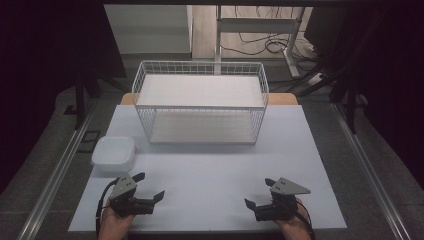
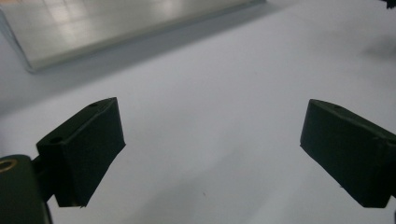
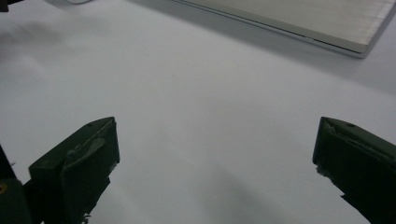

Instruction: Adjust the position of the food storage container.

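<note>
high view shows the left tongs and right tongs both spread wide and empty, low over the near table, seemingly parked at rest, with the white wire basket and lidded plastic container untouched beyond.

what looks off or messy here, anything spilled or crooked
Nothing stands out. The wire rack stands upright and square at the back of the white table, the plastic container sits flat at the table's left edge, and the left gripper and right gripper are both open and empty. No spills.
</note>
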Demonstrator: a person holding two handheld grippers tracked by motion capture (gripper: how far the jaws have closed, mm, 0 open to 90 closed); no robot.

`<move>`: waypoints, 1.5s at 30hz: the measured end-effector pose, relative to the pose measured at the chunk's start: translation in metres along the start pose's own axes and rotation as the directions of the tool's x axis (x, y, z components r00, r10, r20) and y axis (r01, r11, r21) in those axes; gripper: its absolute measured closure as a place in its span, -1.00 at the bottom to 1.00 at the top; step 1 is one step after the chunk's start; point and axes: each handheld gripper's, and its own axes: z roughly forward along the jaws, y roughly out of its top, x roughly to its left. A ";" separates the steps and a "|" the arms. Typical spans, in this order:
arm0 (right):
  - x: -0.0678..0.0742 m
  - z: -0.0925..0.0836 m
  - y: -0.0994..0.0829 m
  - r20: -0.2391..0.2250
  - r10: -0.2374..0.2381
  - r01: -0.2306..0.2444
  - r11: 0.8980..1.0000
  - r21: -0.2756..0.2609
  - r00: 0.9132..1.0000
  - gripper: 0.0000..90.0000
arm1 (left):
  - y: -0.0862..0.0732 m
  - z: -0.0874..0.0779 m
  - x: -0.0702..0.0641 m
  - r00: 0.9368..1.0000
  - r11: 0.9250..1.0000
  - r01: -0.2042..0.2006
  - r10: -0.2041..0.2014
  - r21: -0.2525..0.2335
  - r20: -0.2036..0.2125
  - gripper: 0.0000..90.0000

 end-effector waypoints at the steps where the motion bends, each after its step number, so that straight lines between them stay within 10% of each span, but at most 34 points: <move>1: -0.001 0.000 0.000 0.005 0.002 -0.002 1.000 0.000 1.000 -0.99 | -0.002 0.002 0.000 1.000 1.000 -0.001 0.000 0.010 0.007 -0.87; 25: -0.002 -0.001 0.002 0.032 0.006 -0.006 1.000 0.010 0.999 -0.99 | 0.005 0.000 0.006 0.999 0.994 0.031 -0.028 0.102 -0.030 -0.84; 45: -0.001 0.001 0.003 0.050 -0.020 0.019 0.999 0.029 0.999 -0.97 | 0.033 -0.033 0.070 0.979 0.990 0.122 -0.110 0.063 -0.170 0.87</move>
